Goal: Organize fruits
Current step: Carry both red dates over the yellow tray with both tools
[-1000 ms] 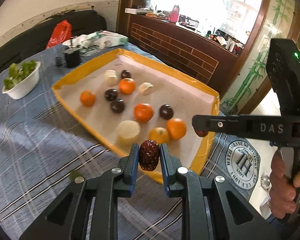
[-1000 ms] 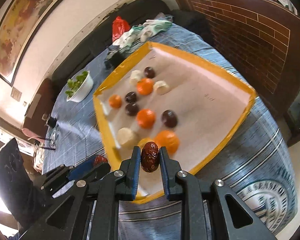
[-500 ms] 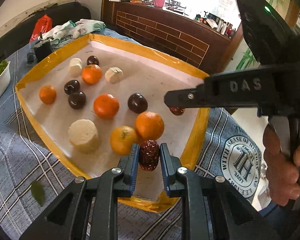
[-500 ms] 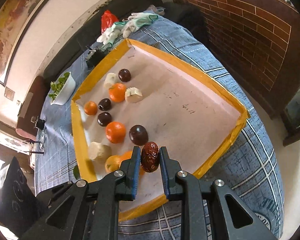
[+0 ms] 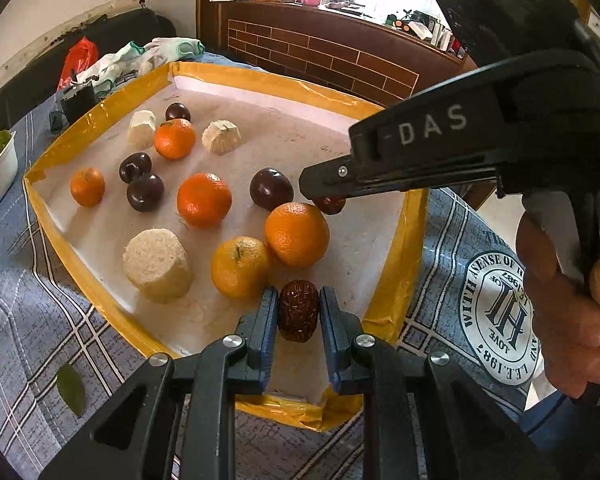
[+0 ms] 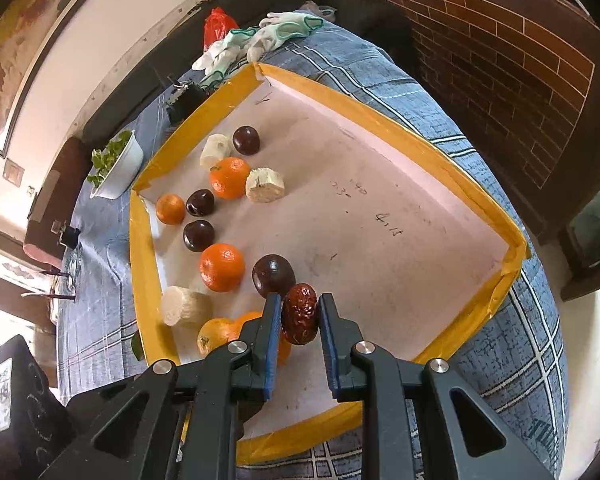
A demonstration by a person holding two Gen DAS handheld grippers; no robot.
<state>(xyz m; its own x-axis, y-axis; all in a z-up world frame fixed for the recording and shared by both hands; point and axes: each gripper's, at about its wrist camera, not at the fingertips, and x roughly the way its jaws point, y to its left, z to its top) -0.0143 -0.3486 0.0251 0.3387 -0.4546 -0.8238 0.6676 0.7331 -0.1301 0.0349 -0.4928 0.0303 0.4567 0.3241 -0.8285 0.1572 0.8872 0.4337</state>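
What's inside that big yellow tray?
In the yellow tray: oranges, dark plums and pale cut chunks, all on its left half. One orange is partly hidden behind the right gripper.

Yellow-rimmed tray (image 5: 396, 264); blue plaid tablecloth (image 6: 512, 360); orange tangerines (image 5: 204, 199); dark plums (image 5: 271, 189).

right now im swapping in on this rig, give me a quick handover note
Left claw: shut on a red date, low over the tray's near edge.
Right claw: shut on a second date, over the tray beside a dark plum.
The yellow-rimmed tray holds oranges, plums and pale cut pieces along its left side; its right half is bare.
Done: both dates picked up.
Left: put both dates down.
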